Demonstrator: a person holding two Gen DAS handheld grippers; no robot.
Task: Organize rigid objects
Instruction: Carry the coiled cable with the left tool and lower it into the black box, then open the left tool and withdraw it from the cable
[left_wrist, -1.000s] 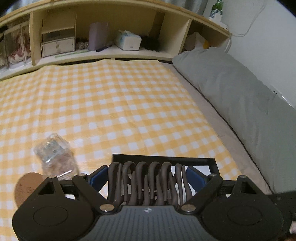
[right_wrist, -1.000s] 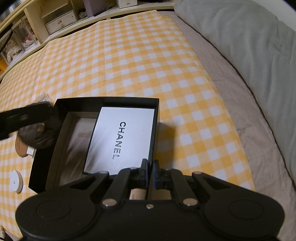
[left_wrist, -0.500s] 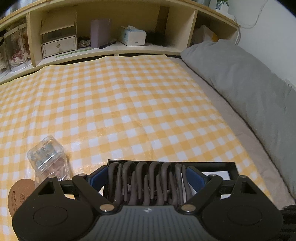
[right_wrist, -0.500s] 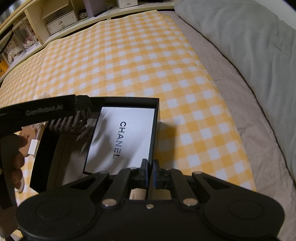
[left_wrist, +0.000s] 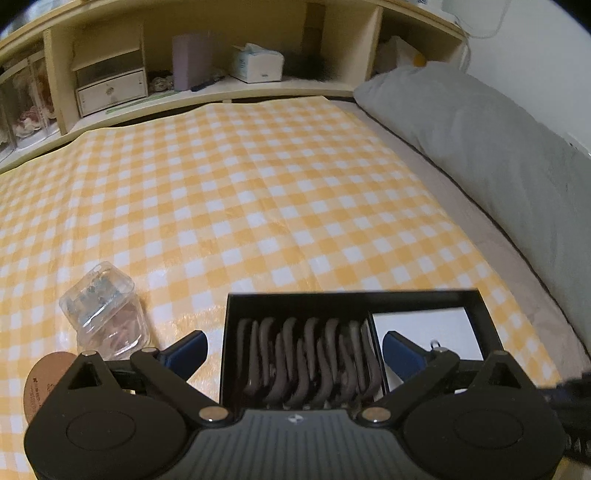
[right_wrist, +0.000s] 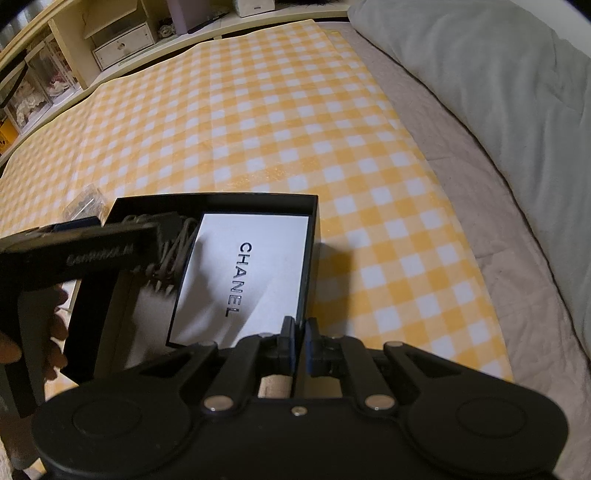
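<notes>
Now my left gripper (left_wrist: 293, 349) has moved over the black box (right_wrist: 312, 236), and its blue fingers (left_wrist: 400, 354) are spread wide apart, while a moment ago they were squeezing the brown claw hair clip (left_wrist: 308, 363). I see the clip between the fingers, down in the left part of the box, but I cannot tell if it touches the bottom. Next to it, in the right part of the box, lies a white card (right_wrist: 245, 284) that says CHANEL. My right gripper (right_wrist: 299, 341) pinches the near right wall of the box, with its jaws tight on the thin edge. The box sits on a yellow and white checked cloth (left_wrist: 229, 192). A small clear plastic box (left_wrist: 105, 308) stands on the cloth just left of the black box, and a round brown tag (left_wrist: 44, 384) lies near it. A gray pillow (left_wrist: 491, 147) lies along the right side.
</notes>
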